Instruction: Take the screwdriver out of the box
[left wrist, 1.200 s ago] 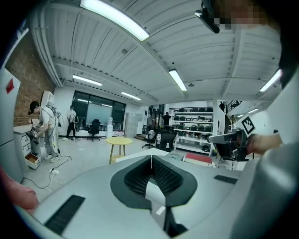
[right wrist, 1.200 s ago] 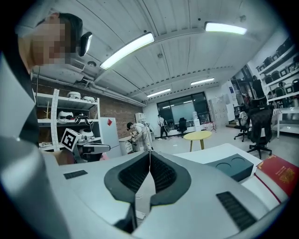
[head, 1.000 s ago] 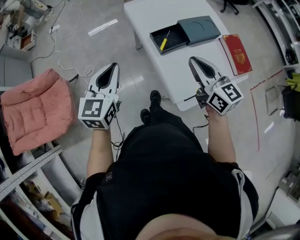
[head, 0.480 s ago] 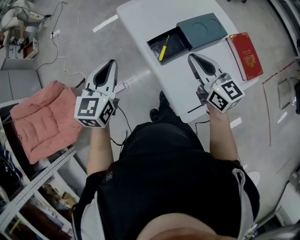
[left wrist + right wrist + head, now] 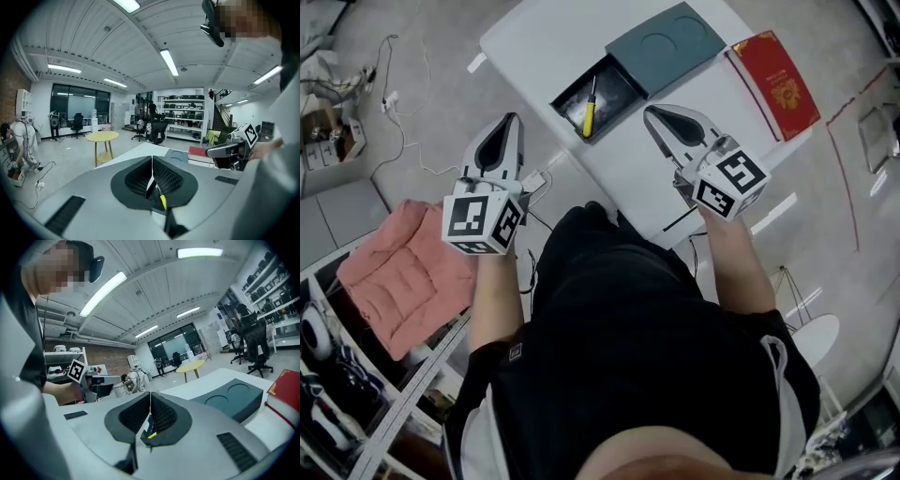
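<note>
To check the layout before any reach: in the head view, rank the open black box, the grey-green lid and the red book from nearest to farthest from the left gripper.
From the left gripper:
1. The open black box, leftmost of the three.
2. The grey-green lid, touching the box's right side.
3. The red book, far right.

An open-plan office or lab: long strip lights (image 5: 168, 62) overhead, swivel chairs (image 5: 157, 131), shelves (image 5: 180, 115) stacked with dark boxes, a round yellow table (image 5: 103, 137), tall windows (image 5: 75, 99) and a staircase (image 5: 220, 102).
</note>
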Demonstrator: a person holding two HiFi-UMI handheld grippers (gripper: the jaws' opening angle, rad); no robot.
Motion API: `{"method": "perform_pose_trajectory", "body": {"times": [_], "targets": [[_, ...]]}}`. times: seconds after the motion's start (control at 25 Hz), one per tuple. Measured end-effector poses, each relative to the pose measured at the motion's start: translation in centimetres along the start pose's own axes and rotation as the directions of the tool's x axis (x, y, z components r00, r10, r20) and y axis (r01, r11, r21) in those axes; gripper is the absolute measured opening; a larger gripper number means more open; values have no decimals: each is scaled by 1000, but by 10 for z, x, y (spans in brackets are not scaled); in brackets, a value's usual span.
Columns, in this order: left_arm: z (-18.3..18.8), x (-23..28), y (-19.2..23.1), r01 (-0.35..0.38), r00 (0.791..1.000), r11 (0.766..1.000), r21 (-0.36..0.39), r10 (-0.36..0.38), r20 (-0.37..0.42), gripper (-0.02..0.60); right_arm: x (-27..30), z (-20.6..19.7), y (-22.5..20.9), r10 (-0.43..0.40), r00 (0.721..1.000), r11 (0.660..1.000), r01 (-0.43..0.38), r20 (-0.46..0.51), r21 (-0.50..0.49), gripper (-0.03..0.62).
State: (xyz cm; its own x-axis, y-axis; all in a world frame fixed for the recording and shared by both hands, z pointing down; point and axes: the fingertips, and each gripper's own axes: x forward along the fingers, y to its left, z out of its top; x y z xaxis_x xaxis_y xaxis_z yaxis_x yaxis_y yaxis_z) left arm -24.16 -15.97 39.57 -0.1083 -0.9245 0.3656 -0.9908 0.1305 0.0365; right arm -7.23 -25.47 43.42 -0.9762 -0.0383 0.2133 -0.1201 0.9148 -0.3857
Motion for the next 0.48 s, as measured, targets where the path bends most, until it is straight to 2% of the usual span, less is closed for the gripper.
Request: {"method": "perform_pose_trajectory", "body": {"times": [0.32, 0.48], "targets": [[-5, 45, 24, 116, 993, 993, 31, -115, -34, 18, 30, -15, -15, -93, 995, 995, 95, -36, 43, 31], [-10, 65, 43, 226, 974, 974, 13, -225, -29, 18, 60, -17, -17, -186, 980, 981, 189, -67, 50, 31]]}}
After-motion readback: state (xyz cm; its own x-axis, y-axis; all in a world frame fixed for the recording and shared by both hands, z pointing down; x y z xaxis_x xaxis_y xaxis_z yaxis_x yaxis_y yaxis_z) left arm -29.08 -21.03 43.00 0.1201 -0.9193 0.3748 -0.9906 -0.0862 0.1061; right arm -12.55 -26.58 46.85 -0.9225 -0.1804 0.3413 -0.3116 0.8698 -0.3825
